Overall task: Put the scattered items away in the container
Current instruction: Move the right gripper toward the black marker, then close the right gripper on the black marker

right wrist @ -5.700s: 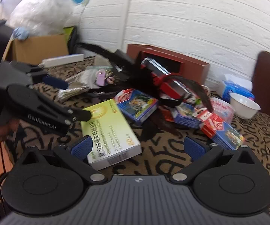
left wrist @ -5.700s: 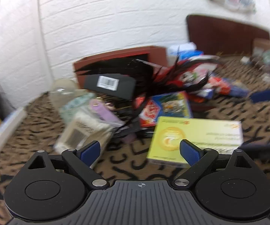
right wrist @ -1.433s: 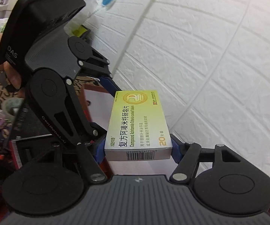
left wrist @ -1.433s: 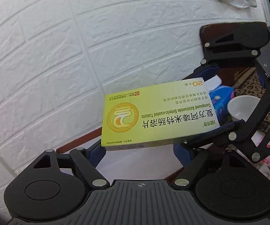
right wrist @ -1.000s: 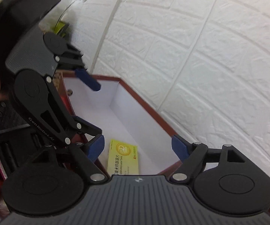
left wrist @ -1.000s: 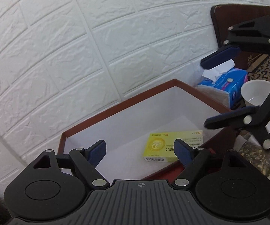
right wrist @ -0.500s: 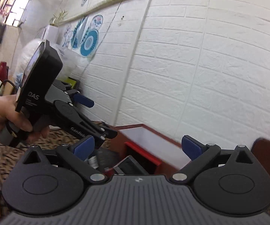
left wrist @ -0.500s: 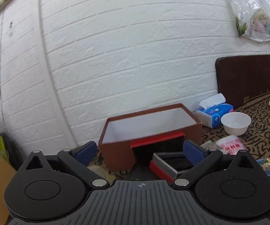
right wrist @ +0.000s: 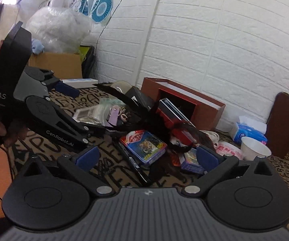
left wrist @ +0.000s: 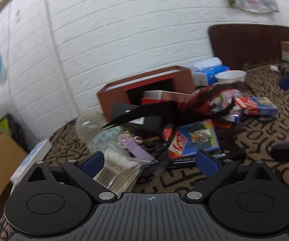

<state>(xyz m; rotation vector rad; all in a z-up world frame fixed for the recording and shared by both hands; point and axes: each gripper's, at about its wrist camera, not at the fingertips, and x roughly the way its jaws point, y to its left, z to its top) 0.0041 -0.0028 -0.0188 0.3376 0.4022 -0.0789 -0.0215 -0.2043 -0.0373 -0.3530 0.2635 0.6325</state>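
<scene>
both grippers, left gripper (left wrist: 150, 161) and right gripper (right wrist: 147, 157), hang with fingers spread wide and empty, the right's widening, likely readying another pick. beyond, the card box (left wrist: 193, 139) lies in clutter on the patterned counter (left wrist: 265, 132); farther back, the brown container (left wrist: 144, 89) waits against the wall.

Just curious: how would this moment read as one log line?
left gripper: open, empty | right gripper: jaws opening, empty | brown cardboard box: behind pile | blue card pack: on patterned cloth

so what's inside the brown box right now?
From both views only the brown box rim, white inner wall and a red-edged dark opening show. Its floor is hidden by its front wall and the feather pile.
</scene>
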